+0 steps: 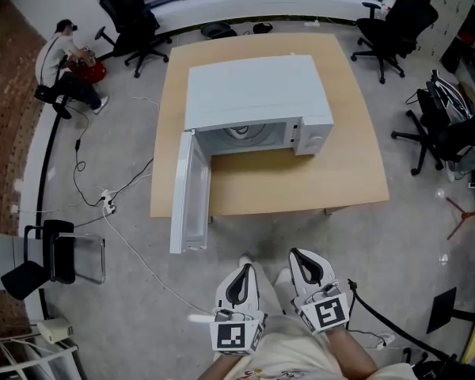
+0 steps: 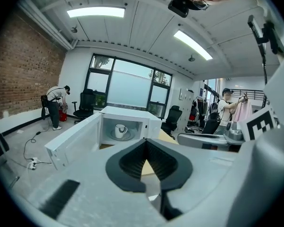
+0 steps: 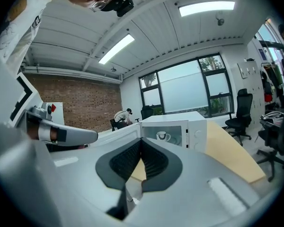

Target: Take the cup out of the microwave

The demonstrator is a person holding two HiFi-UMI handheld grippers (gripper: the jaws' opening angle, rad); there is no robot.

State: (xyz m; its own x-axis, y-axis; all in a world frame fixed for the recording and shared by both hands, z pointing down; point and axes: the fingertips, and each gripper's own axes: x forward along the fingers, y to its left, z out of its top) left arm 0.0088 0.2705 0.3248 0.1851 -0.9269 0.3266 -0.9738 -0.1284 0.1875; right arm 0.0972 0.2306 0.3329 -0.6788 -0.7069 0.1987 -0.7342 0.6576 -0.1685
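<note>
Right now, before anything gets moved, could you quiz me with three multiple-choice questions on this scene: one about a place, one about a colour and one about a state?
1. Where is the cup relative to the microwave?
A) on top of it
B) inside it
C) underneath it

2. What colour is the cup?
A) white
B) red
C) black

3. How is the microwave door?
A) shut
B) taken off
C) swung open

Answers:
1 B: both gripper views show the cup standing in the open cavity.
2 A: it looks white in both gripper views.
3 C: the head view shows the door swung out past the front edge of the table.
</note>
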